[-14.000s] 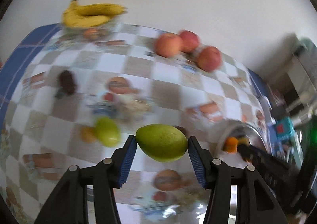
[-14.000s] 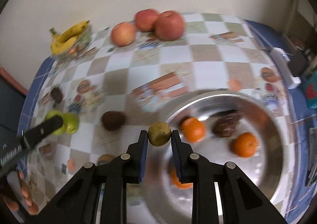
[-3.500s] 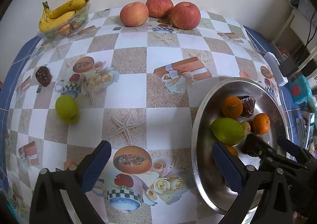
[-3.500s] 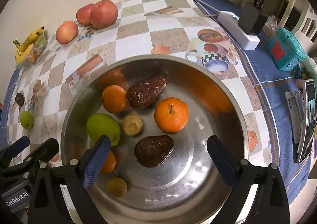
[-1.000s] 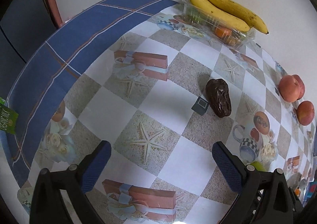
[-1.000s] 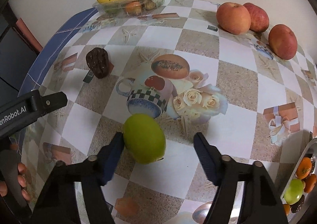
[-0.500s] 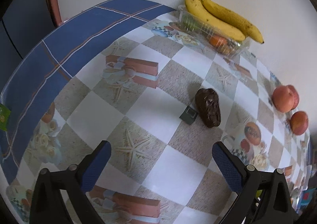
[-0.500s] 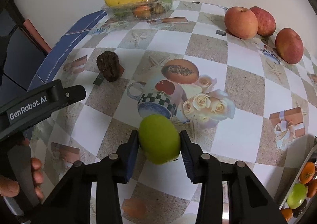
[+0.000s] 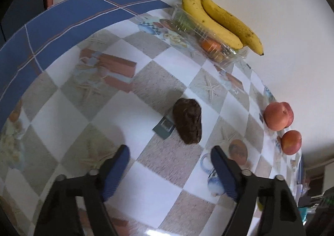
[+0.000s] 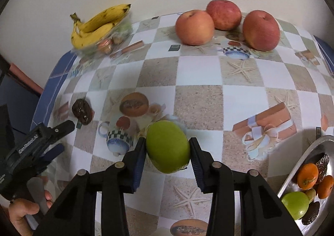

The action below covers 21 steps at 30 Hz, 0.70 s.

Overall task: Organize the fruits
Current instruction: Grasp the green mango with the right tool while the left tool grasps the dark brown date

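Green and smooth, the green fruit (image 10: pixel 168 149) sits pinched between the two blue-padded fingers of the right gripper (image 10: pixel 167 152), which press on its left and right sides. It is egg-shaped, its long axis tilted, the upper end leaning toward the far left and the lower end toward the near right, where a small dark stem nub shows. Whether it touches the checkered tablecloth (image 10: pixel 198 73) beneath it cannot be told from the right wrist view.

Taking the green fruit as landmark: to its far left lies the dark brown wrinkled fruit (image 10: pixel 82 111), and just nearer than that the left gripper (image 10: pixel 60 138) comes in from the left edge, held by a hand (image 10: pixel 23 213). Well behind the green fruit, against the wall, stand three red apples (image 10: pixel 194 27), and behind and left of it a bunch of bananas (image 10: pixel 98 25) rests on a clear plastic tray (image 10: pixel 117 35). To its near right, the rim of a metal bowl (image 10: pixel 306 152) holds oranges, another green fruit and dark fruits.

From the left wrist view, the left gripper (image 9: pixel 170 157) has its fingers spread wide with nothing between them. The dark brown wrinkled fruit (image 9: pixel 187 123) lies on the cloth just beyond the fingertips, long axis running away from the camera and slightly leftward, blunt end far, narrower end near. A small dark printed square (image 9: pixel 163 127) touches its left side.
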### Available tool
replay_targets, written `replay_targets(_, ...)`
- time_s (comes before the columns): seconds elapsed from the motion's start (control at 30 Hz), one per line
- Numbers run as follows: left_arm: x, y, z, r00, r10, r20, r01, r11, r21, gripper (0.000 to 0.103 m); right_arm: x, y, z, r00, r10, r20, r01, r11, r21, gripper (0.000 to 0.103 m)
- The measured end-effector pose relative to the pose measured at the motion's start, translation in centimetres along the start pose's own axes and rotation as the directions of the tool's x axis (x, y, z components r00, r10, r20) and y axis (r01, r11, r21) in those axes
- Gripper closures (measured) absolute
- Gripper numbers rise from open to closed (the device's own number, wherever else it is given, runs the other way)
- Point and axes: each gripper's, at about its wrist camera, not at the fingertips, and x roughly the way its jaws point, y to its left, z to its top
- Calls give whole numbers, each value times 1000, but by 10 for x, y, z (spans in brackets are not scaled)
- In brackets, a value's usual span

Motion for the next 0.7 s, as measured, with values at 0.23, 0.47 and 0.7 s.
replay_targets(0.23,7,-2,11,998,-40,52,40,999,-12,36,5,-3,0,1000,17,-15,-17,1000,14,60)
replay_targets(0.47,14,-2,18,995,-71,70,72,997,-20,40,8,-10,2,1000,10,-13,-10,999,31,60)
replay_targets(0.7,24,-13,20,995,-68,78,68,998,12,45,10,-18,4,1000,7,-15,-6,999,52,60)
